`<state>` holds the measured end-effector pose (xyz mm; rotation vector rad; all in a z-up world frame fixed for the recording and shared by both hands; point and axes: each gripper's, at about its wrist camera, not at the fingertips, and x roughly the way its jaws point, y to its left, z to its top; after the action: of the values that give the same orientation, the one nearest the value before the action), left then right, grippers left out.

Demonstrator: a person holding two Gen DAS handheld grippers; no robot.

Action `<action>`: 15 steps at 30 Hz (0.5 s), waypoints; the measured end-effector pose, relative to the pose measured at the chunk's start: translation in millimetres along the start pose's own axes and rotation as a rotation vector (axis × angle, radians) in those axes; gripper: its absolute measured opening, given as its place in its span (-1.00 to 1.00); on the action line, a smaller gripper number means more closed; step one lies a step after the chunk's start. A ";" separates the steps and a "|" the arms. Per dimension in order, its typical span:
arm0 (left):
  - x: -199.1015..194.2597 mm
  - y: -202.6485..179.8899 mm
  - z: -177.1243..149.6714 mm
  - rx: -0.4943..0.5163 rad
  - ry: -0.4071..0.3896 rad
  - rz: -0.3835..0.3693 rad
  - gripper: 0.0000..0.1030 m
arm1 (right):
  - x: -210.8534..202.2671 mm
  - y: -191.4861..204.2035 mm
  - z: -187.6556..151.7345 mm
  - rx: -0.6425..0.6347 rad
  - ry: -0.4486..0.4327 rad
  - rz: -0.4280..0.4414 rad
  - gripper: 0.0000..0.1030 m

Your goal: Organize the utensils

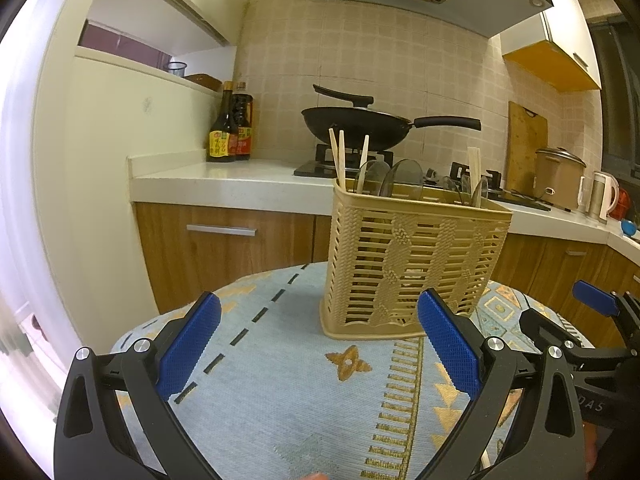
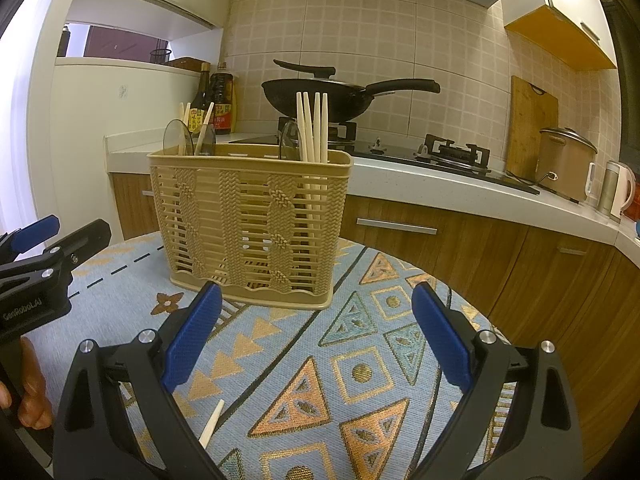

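I found the utensil basket (image 2: 250, 220) standing upright on the patterned cloth of the tabletop (image 2: 360, 360), centre-left in the right wrist view and centre-right in the left wrist view (image 1: 412, 256). Four chopsticks (image 2: 313, 132) stood bunched at its right end in the right wrist view, with further chopsticks (image 2: 206, 128) and clear spoon bowls (image 2: 178, 138) at its left end. One loose chopstick (image 2: 211, 424) lay on the cloth at lower left of the right wrist frame, partly hidden behind my right tongs (image 2: 316, 332). Those tongs were released, blue pads wide apart, holding nothing, just short of the basket. My left tongs (image 1: 318, 344) were likewise released and empty, near the basket's base. A hand (image 2: 32, 392) showed at the lower left edge. Behind, I noted a black wok (image 2: 320, 100) on the stove, sauce bottles (image 2: 212, 100) at upper left, and a rice cooker (image 2: 564, 168) at the right.
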<state>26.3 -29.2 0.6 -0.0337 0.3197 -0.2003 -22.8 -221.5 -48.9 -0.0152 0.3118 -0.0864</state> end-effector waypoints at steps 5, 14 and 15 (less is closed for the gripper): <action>-0.4 -0.1 0.2 0.001 0.000 0.001 0.85 | -0.2 0.4 -0.3 -0.002 0.000 0.000 0.77; -2.0 2.9 0.3 -0.013 -0.007 -0.006 0.85 | -0.1 0.9 -0.2 -0.001 0.001 -0.001 0.77; -1.2 4.0 0.4 -0.018 -0.003 -0.008 0.85 | -0.2 0.7 -0.3 0.000 0.001 -0.001 0.77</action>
<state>26.1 -25.1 1.1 -0.0527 0.3184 -0.2055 -23.0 -220.8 -49.2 -0.0154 0.3131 -0.0873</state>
